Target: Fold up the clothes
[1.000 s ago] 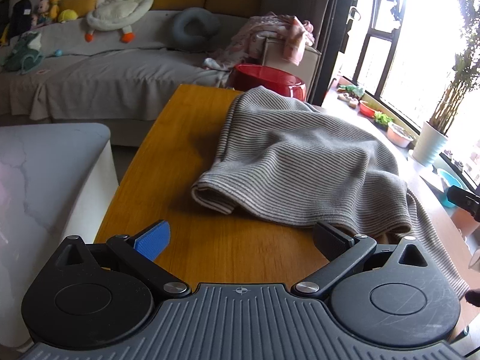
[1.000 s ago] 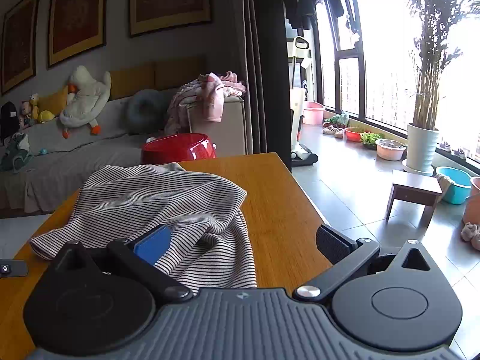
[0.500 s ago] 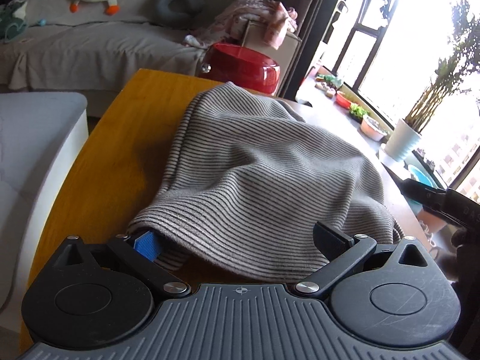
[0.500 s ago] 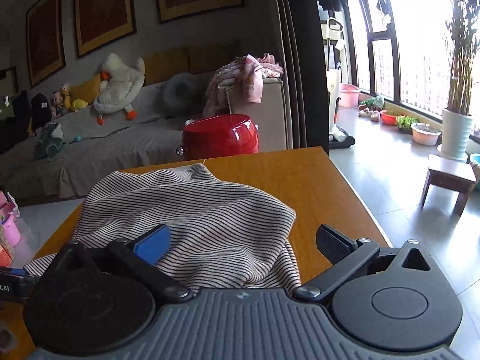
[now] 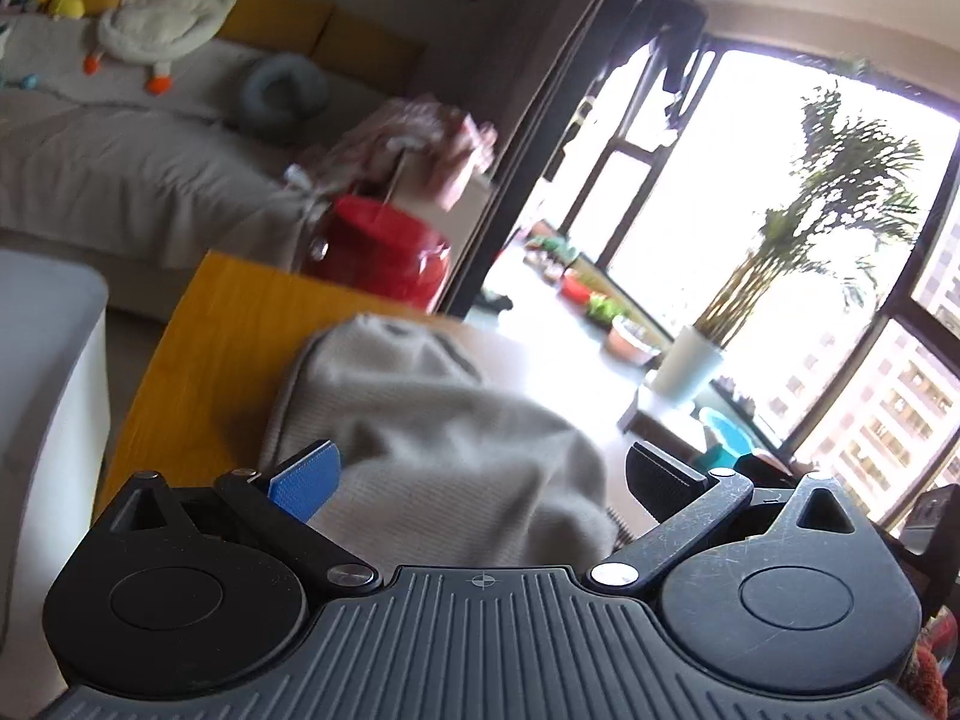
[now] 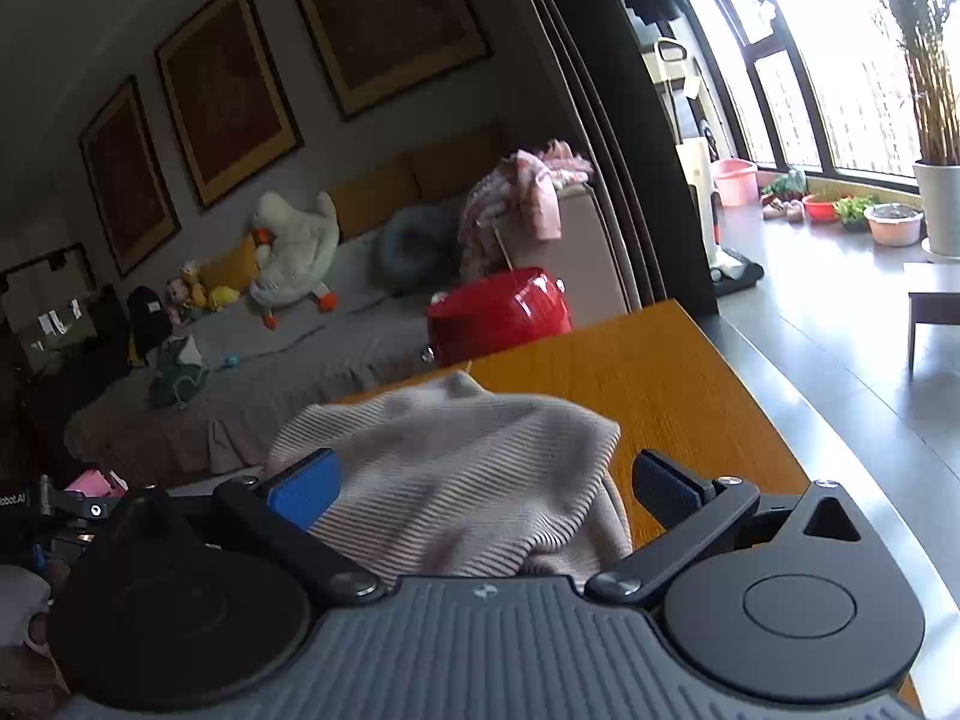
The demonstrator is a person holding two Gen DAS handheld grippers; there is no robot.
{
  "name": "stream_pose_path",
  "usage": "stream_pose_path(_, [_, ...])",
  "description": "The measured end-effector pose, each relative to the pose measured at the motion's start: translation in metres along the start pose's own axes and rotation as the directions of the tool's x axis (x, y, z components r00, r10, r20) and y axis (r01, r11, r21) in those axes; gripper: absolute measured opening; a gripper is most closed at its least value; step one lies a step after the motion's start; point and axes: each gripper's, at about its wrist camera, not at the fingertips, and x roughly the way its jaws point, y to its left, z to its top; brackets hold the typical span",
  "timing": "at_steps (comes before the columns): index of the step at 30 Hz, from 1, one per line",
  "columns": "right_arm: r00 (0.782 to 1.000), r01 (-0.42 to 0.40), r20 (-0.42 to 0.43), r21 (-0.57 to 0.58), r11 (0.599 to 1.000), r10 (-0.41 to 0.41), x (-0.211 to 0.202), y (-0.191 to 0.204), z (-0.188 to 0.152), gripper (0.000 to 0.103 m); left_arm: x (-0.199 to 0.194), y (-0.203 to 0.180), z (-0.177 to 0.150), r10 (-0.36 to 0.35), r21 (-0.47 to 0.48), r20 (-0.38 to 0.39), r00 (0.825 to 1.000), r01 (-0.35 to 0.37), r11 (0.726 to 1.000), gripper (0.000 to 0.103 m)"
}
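Observation:
A grey-and-white striped garment [image 5: 432, 432] lies bunched in a heap on the orange wooden table [image 5: 198, 324]. My left gripper [image 5: 480, 480] is open, its blue pad and black pad spread wide on either side of the heap's near end. The left wrist view is blurred and tilted. From the other side, my right gripper [image 6: 486, 486] is also open over the same garment [image 6: 456, 468], with cloth lying between its fingers and running under the gripper body. Neither pair of fingers presses on the cloth.
A red tub [image 6: 498, 312] stands just beyond the table's far edge [image 6: 660, 372], in front of a grey sofa [image 6: 300, 354] with plush toys. A white unit [image 5: 42, 360] stands left of the table. Plant pots [image 5: 687, 369] line the window.
Both grippers have come forward and tipped upward over the garment. The cloth, spread wider a second ago, is now gathered into a tighter heap between the open fingers.

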Motion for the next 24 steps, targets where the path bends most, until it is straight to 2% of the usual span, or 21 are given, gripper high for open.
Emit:
stream_pose_path(1, [1.000,-0.009,0.019,-0.013,1.000,0.010,-0.006,0.003,0.007,0.103,-0.011,-0.004,0.001,0.002,0.046,0.038,0.999,-0.003,0.999,0.103])
stream_pose_path(3, [0.999,-0.009,0.047,-0.040,0.999,0.011,-0.017,0.008,0.017,0.103,-0.016,-0.004,-0.006,0.073,0.096,0.054,0.996,-0.078,0.992,0.103])
stream_pose_path(4, [0.999,-0.014,0.048,-0.030,0.999,0.015,-0.020,0.007,0.010,0.103,-0.012,-0.002,-0.015,0.110,0.110,0.034,0.993,-0.114,0.987,0.103])
stream_pose_path(6, [0.999,-0.031,0.033,0.023,0.999,0.030,-0.023,0.000,-0.018,0.103,-0.001,0.004,-0.040,0.141,0.137,0.016,0.990,-0.142,0.980,0.103])
stream_pose_path(8, [0.999,-0.047,0.018,0.076,0.996,0.046,-0.027,-0.007,-0.045,0.103,0.011,0.010,-0.079,0.140,0.151,0.016,0.990,-0.141,0.979,0.103])
stream_pose_path(10, [0.998,-0.062,0.003,0.130,0.990,0.062,-0.030,-0.014,-0.073,0.103,0.022,0.015,-0.114,0.105,0.160,-0.051,0.993,-0.096,0.982,0.103])
stream_pose_path(12, [0.999,-0.049,0.014,0.106,0.993,0.048,-0.029,-0.013,-0.088,0.103,0.032,0.017,-0.132,0.076,0.172,-0.111,0.991,-0.056,0.984,0.103])
stream_pose_path(13, [0.998,-0.062,0.029,0.094,0.994,0.059,-0.029,-0.012,-0.090,0.103,0.033,0.017,-0.135,0.062,0.179,-0.117,0.991,-0.040,0.983,0.103])
stream_pose_path(15, [0.994,-0.088,0.072,0.086,0.992,0.082,-0.031,-0.012,-0.091,0.103,0.030,0.019,-0.135,0.052,0.176,-0.069,0.996,-0.039,0.984,0.103])
stream_pose_path(17, [0.993,-0.112,0.059,0.107,0.988,0.107,-0.026,-0.016,-0.091,0.103,0.031,0.027,-0.133,0.027,0.136,-0.063,0.998,-0.018,0.991,0.103])
stream_pose_path(21, [0.989,-0.145,0.038,0.179,0.973,0.141,-0.017,-0.026,-0.091,0.103,0.035,0.044,-0.128,0.056,0.060,-0.043,0.997,-0.053,0.997,0.103])
stream_pose_path(24, [0.989,-0.150,0.028,0.193,0.970,0.148,-0.007,-0.028,-0.089,0.103,0.018,0.021,-0.099,0.018,0.073,-0.018,1.000,-0.017,0.997,0.103])
